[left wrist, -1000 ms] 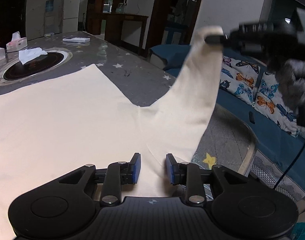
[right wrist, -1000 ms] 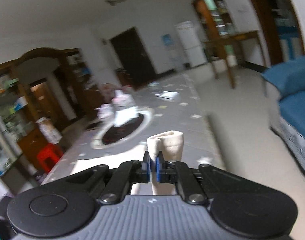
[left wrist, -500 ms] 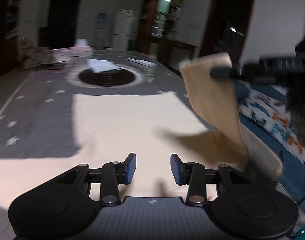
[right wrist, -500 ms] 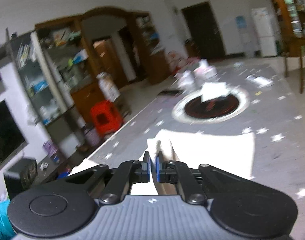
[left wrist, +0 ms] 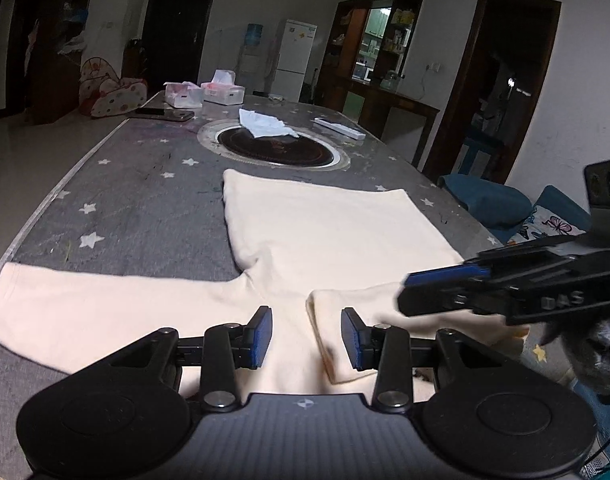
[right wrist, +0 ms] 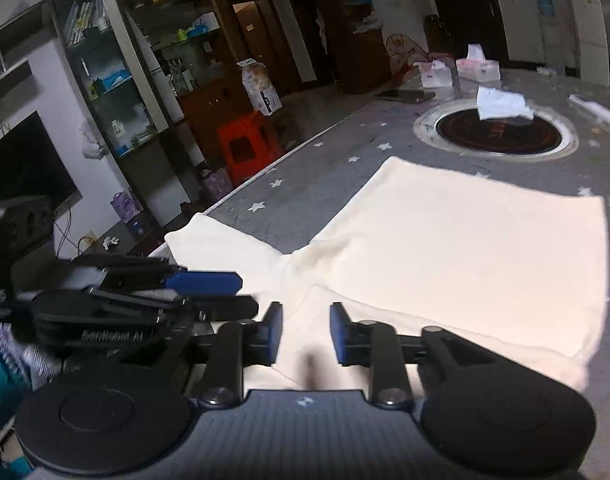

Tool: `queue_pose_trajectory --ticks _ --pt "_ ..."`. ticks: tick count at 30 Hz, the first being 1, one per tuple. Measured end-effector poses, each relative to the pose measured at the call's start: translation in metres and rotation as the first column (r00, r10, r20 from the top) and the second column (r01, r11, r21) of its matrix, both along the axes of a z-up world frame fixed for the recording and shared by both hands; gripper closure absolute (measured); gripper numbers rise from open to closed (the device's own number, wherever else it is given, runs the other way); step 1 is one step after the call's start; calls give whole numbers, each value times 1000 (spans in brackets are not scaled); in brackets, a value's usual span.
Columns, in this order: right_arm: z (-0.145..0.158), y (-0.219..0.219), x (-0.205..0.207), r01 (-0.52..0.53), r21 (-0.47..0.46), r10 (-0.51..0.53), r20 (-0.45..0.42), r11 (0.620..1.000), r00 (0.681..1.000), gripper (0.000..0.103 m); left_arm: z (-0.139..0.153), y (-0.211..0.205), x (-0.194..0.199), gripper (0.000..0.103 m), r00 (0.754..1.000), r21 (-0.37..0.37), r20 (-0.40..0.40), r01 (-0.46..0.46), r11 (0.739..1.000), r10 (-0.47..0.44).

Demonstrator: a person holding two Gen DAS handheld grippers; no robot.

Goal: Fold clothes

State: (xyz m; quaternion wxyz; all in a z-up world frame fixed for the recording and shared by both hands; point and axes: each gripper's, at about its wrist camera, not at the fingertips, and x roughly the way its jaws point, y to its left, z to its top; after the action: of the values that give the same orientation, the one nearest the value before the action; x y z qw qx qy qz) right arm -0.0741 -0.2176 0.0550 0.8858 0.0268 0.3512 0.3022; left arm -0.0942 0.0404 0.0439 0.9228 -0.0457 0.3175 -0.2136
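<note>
Both pairs of fingers stand apart with nothing between them: our left gripper (left wrist: pixel 306 336) hovers low over the cream garment (left wrist: pixel 329 232), and our right gripper (right wrist: pixel 306 334) does the same from the other side, its blue pads released. Just ahead of the left fingers, and slightly to their right, the cuff end of the right sleeve (left wrist: pixel 345 308) lies folded inward across the chest, while the left sleeve (left wrist: pixel 85 304) stretches flat far out to the left of those fingers, its cuff at the edge of the grey star-patterned table (left wrist: pixel 137 208). The body runs away from both sets of fingers toward the round hotplate (left wrist: pixel 273 148). Our chief worry is the folded sleeve: it rests loose, so any fingertip dragging across it could pull it crooked or open. The two grippers also sit very near each other and could knock together. A pinch taken too deep might catch two layers at once.
</note>
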Motion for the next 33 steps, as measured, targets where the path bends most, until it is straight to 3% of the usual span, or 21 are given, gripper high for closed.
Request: queue_pose_trajectory --ticks 5,12,19,25,33 --pt "-2 -17 -11 9 -65 -8 11 998 1000 78 0 -14 3 65 998 -13 1 55 998 -55" --pt "-27 -63 -11 161 -112 -167 -42 981 985 79 -13 -42 18 70 992 -8 -31 120 993 -120" --pt "-16 -68 -6 173 -109 -174 8 979 985 79 -18 -49 33 73 993 1 -43 113 994 -112" --pt "-32 -67 13 187 -144 -189 -1 972 982 82 -28 -42 41 78 995 -5 -69 78 997 -78" --pt "-25 -45 1 115 -188 -110 37 975 993 81 -27 -21 34 77 997 -25 -78 -10 1000 8"
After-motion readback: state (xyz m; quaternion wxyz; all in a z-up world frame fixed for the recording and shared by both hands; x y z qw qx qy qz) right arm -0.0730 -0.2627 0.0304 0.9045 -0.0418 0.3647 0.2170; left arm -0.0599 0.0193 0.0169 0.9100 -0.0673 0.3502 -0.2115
